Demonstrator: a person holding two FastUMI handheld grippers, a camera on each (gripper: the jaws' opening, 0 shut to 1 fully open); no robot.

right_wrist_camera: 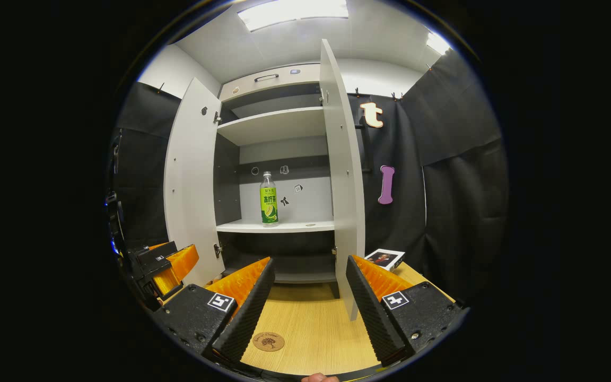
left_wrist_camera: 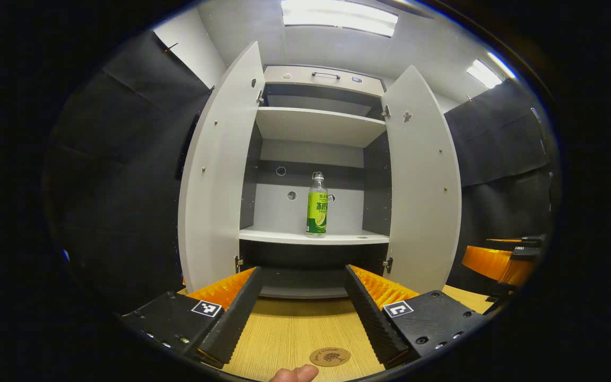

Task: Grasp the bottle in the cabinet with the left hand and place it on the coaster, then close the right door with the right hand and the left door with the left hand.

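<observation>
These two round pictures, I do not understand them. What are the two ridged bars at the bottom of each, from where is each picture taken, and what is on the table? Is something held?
A person holds a two-finger gripper in each hand. A camera rides on each one and looks forward along its fingers; the ridged bars are those fingers. In the left gripper view you see the left gripper, in the right gripper view the right gripper. Both are open and hold nothing. Ahead stands a cabinet with its left door and right door open. A bottle stands upright on a shelf inside. On the wooden table lies a round coaster, bare. By the right door lies a small box.
</observation>
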